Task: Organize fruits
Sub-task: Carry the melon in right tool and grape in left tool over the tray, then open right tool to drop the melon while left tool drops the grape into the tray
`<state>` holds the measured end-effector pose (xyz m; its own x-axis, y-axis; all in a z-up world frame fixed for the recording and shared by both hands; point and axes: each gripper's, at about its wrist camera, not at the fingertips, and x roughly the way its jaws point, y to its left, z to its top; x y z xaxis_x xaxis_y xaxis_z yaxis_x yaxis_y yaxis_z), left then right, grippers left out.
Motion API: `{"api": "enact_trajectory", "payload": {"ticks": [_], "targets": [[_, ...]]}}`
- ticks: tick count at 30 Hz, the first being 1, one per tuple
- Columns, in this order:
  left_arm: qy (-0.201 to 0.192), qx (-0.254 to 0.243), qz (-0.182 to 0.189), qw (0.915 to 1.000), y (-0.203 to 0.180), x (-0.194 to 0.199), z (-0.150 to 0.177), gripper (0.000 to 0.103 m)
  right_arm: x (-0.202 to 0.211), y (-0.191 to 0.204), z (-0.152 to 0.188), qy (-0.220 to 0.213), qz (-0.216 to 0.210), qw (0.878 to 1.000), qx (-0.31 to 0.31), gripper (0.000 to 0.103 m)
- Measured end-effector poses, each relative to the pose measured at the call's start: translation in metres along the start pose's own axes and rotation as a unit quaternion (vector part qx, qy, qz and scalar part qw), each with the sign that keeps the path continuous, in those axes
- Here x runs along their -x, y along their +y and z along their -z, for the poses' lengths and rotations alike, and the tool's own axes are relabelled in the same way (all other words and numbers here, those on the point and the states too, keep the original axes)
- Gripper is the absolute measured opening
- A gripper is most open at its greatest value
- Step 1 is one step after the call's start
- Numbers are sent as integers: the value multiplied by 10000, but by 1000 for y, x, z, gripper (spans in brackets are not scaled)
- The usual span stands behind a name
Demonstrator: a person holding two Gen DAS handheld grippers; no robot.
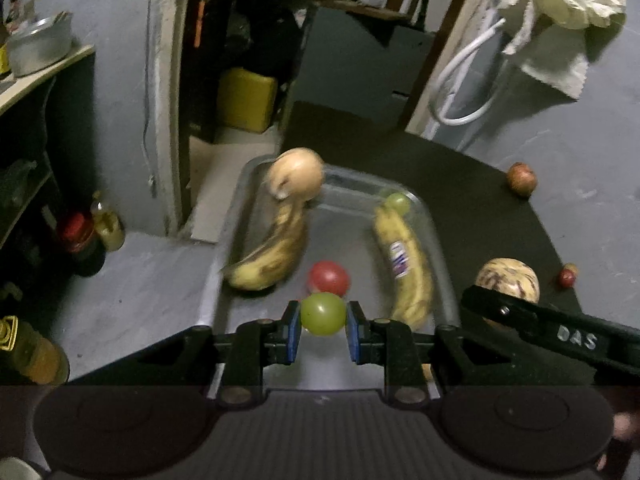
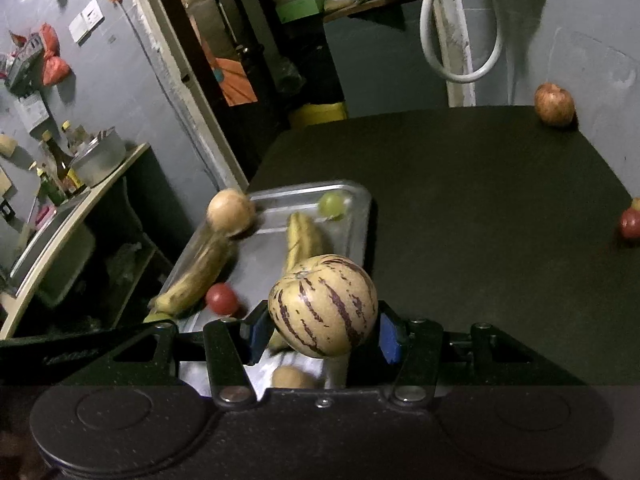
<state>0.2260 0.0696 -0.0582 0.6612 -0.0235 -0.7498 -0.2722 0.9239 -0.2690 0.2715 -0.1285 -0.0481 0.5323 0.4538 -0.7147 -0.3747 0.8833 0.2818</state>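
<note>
My left gripper (image 1: pixel 322 330) is shut on a green grape (image 1: pixel 322 313) and holds it over the near end of a metal tray (image 1: pixel 434 240). The tray holds two bananas (image 1: pixel 406 264), a red tomato (image 1: pixel 329 277), a tan round fruit (image 1: pixel 298 172) and another green grape (image 1: pixel 398 202). My right gripper (image 2: pixel 322 330) is shut on a striped cream melon (image 2: pixel 323 305), just right of the tray (image 2: pixel 358 216); the melon also shows in the left wrist view (image 1: pixel 508 280).
The tray sits at the left edge of a dark table (image 2: pixel 480 200). An apple (image 2: pixel 555 104) lies at the far right corner and a small red fruit (image 2: pixel 630 222) at the right edge. A shelf with a pot (image 2: pixel 100 156) stands to the left.
</note>
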Motion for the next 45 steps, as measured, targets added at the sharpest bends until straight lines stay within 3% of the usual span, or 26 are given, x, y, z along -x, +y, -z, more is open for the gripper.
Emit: {"api": "enact_trajectory", "payload": {"ticks": [7, 19, 29, 45], "targets": [[246, -50, 124, 9996, 25, -5, 6, 25, 11, 26, 25, -6, 130, 9998, -155, 55], [486, -622, 361, 9962, 32, -8, 4, 26, 23, 46, 64, 67, 392, 9980, -490, 55], [653, -979, 414, 9922, 37, -13, 2, 26, 10, 58, 75, 77, 654, 9967, -483, 56], [843, -1000, 462, 9903, 41, -17, -1, 27, 7, 67, 85, 19, 789, 9962, -366, 60]]}}
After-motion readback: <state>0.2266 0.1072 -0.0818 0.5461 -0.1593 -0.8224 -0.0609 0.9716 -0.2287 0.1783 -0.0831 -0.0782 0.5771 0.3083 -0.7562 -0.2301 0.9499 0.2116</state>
